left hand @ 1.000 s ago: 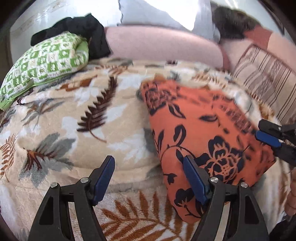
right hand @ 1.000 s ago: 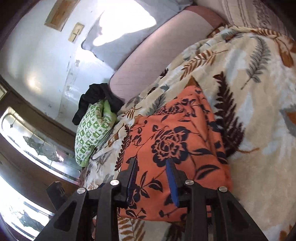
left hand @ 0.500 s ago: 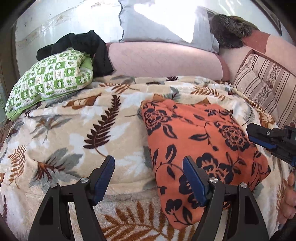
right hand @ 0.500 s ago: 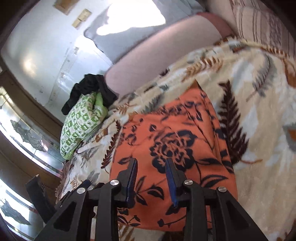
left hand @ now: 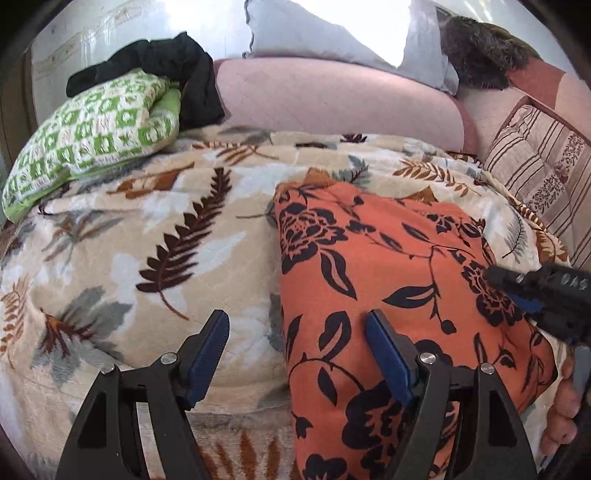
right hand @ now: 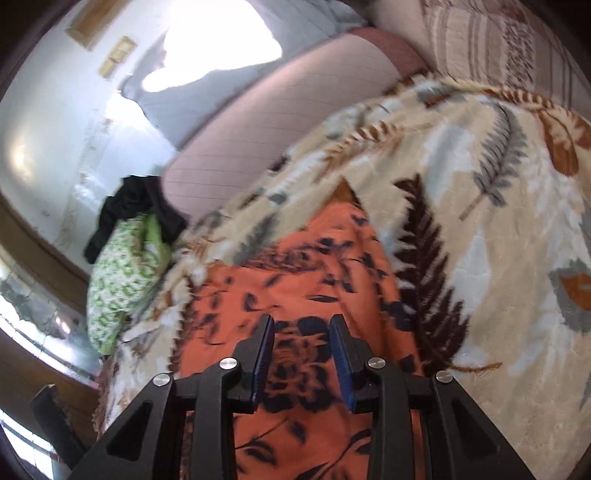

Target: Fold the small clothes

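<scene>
A folded orange garment with black flowers (left hand: 388, 266) lies on a leaf-patterned blanket (left hand: 155, 236); it also shows in the right wrist view (right hand: 295, 273). My left gripper (left hand: 297, 354) is open and empty, its jaws wide apart over the garment's left edge. My right gripper (right hand: 302, 354) is open with a narrow gap and holds nothing, hovering over the garment's near part. It shows in the left wrist view (left hand: 517, 291) at the garment's right edge.
A green checked pillow (left hand: 92, 136) with black clothing (left hand: 173, 74) on it lies at the back left. A pink bolster (left hand: 332, 99), a grey pillow (left hand: 332, 33) and a striped cushion (left hand: 543, 170) line the back and right.
Both grippers have drawn back and up from the garment. The right gripper has moved in over the garment's right part, its jaws slightly wider.
</scene>
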Available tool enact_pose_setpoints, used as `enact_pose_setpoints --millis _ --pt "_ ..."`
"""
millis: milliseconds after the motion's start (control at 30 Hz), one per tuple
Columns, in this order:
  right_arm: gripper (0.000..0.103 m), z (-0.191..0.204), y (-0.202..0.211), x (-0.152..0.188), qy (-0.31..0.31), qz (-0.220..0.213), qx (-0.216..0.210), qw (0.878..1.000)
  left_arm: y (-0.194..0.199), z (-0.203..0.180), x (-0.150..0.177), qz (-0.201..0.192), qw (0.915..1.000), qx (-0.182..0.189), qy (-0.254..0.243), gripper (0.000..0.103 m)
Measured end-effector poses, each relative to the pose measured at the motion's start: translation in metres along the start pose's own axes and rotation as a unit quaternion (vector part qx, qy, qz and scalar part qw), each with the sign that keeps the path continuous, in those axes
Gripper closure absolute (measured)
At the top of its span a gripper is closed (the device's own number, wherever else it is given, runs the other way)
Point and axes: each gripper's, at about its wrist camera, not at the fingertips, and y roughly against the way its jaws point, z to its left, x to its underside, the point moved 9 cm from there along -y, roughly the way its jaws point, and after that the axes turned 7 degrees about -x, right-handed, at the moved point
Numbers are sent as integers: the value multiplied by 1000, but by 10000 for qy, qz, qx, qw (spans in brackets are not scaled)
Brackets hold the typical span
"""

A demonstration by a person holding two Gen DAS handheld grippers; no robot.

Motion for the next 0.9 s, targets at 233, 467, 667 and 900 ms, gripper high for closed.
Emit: enact_pose_setpoints --millis 233,467,667,900 --pt "47 7 -3 3 207 68 30 9998 3 -1 2 -5 9999 -89 -104 25" --pt "46 29 28 4 462 -266 -110 9985 26 7 -1 -154 9996 -214 -135 25" --pt "45 35 52 7 581 -520 -151 9968 46 17 2 -367 9983 -399 -226 25" --pt "45 42 72 18 688 -637 -280 9952 60 24 11 -399 9978 -512 -165 25"
